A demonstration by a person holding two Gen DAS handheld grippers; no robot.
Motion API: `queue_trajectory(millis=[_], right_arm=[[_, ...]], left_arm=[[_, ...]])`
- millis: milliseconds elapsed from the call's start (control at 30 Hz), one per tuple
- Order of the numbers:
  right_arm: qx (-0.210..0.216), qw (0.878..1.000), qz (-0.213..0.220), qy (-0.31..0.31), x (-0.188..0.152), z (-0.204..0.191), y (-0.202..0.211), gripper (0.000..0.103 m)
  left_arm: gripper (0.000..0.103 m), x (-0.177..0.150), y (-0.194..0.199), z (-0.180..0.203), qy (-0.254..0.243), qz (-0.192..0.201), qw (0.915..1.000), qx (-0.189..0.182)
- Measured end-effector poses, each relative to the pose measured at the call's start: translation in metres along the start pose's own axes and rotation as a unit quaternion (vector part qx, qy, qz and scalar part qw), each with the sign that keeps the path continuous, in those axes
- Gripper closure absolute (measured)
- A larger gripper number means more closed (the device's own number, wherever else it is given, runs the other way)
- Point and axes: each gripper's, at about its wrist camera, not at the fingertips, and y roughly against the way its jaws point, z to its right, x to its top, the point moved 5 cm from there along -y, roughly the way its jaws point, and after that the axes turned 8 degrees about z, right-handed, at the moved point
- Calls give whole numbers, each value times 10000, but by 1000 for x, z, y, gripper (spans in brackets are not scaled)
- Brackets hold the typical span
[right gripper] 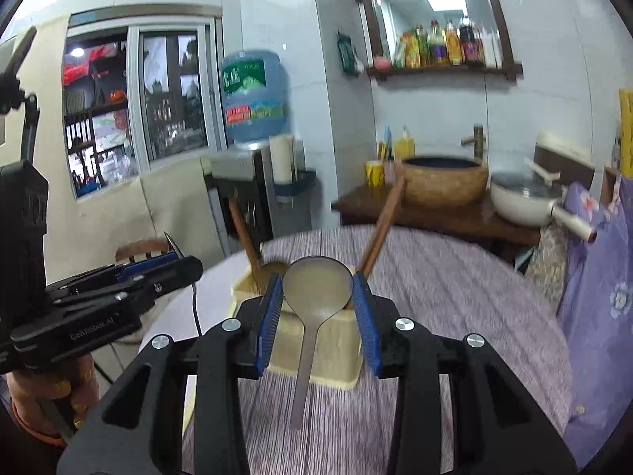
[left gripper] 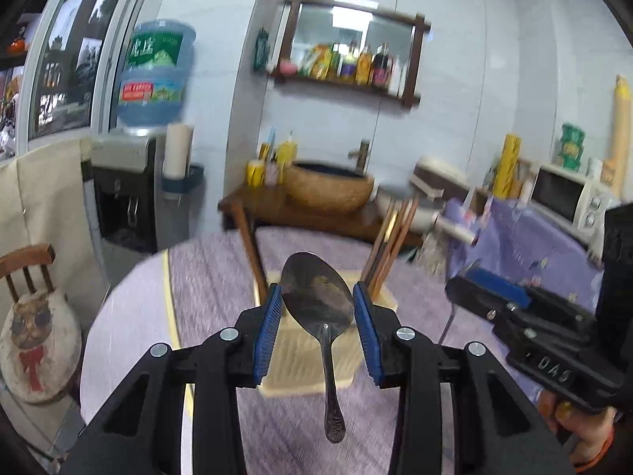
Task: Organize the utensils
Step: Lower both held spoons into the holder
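Between the left gripper pads a dark spoon is clamped by its bowl, handle hanging; the right gripper grasps a pale spoon likewise, just ahead of both a cream utensil holder on the worktop.

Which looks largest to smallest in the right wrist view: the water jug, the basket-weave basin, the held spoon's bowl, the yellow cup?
1. Water jug and basket-weave basin: too alike to rank.
2. Spoon bowl: looks big only because it sits near the camera, clamped in the right gripper.
3. Yellow cup: smallest.
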Motion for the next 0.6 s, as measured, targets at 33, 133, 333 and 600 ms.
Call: queue_trajectory(millis=[33,133,333,600], right_arm=[[-32,9999,140,45,12,-1,-1,66],[-110,9987,489,118,49,-1,-11,66],[-376,9965,693,263,80,-1,-45,66],[-597,9971,447,160,31,11,-76,66]], left_arm=[[66,15,-2,1,-19,126,9999,-5],[66,49,-12,3,-46,531,9985,78],[66,72,-48,7,-327,857,9952,348],[66,17,-74,-7,-199,491,9975,458]])
